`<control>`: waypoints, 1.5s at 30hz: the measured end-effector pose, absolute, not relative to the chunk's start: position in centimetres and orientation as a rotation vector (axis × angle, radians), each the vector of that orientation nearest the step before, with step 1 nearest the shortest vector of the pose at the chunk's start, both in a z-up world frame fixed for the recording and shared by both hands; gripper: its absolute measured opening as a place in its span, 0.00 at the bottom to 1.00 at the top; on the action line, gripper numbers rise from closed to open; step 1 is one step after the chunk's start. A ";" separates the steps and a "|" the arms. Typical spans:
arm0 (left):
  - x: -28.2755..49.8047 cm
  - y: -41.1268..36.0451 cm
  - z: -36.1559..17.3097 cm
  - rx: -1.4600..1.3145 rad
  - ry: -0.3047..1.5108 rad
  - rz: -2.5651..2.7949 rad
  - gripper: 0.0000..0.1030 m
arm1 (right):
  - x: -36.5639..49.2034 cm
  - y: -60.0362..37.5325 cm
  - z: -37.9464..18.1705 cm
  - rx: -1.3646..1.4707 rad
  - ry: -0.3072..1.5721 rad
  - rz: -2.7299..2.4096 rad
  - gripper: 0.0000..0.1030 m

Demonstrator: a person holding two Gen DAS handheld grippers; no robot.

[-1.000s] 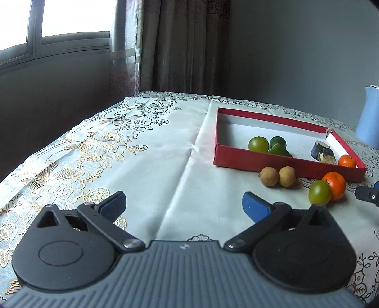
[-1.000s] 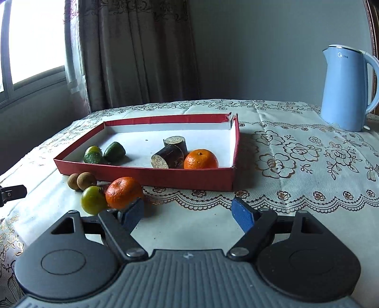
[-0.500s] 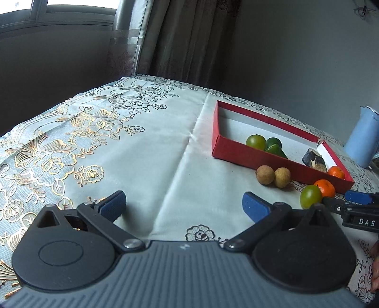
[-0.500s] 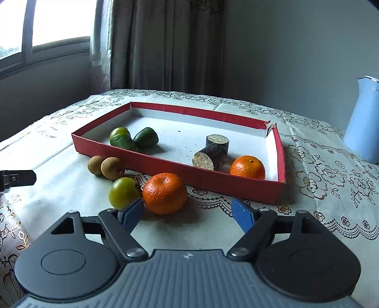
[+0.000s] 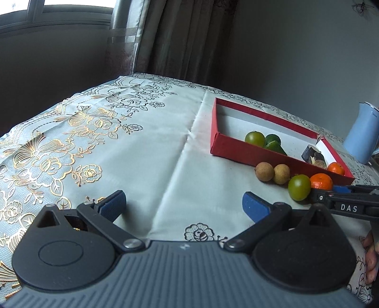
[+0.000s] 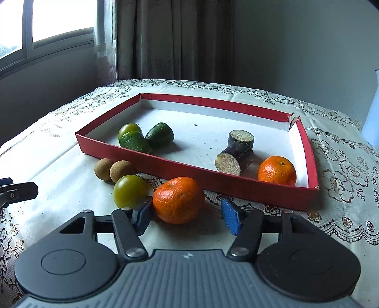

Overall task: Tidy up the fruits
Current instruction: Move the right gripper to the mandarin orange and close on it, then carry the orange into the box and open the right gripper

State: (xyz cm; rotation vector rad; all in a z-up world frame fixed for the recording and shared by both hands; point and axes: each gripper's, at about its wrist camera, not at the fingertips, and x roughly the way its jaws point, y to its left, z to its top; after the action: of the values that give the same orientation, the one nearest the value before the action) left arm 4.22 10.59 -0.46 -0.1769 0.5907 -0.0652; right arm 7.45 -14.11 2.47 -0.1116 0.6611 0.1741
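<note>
While jaws close around it, the mandarin (image 6: 178, 199) looks glossy orange; dimpled.

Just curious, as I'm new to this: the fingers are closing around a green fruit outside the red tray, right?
Not quite: the right wrist view shows the right gripper's fingers closing around the orange mandarin outside the red tray; the green fruit sits beside it.

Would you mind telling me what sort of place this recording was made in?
Probably a room in a home: a table under a flowered tablecloth, long curtains beside a window, and a blue electric kettle next to the red fruit tray.
</note>
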 end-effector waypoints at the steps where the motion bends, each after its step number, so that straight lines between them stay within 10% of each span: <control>1: 4.2 10.6 -0.5 -0.177 0.590 -0.065 1.00 | 7.4 -13.9 2.5 -0.115 0.658 0.183 0.42; 45: 4.7 9.4 -0.8 -0.074 0.633 -0.013 1.00 | 14.3 -15.9 4.8 -0.062 0.541 0.036 0.42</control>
State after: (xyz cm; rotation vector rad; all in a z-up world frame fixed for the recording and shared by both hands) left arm 4.65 9.40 -0.82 -0.0737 0.6333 -0.0134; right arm 14.33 -15.91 4.76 -0.0623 0.5410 0.0355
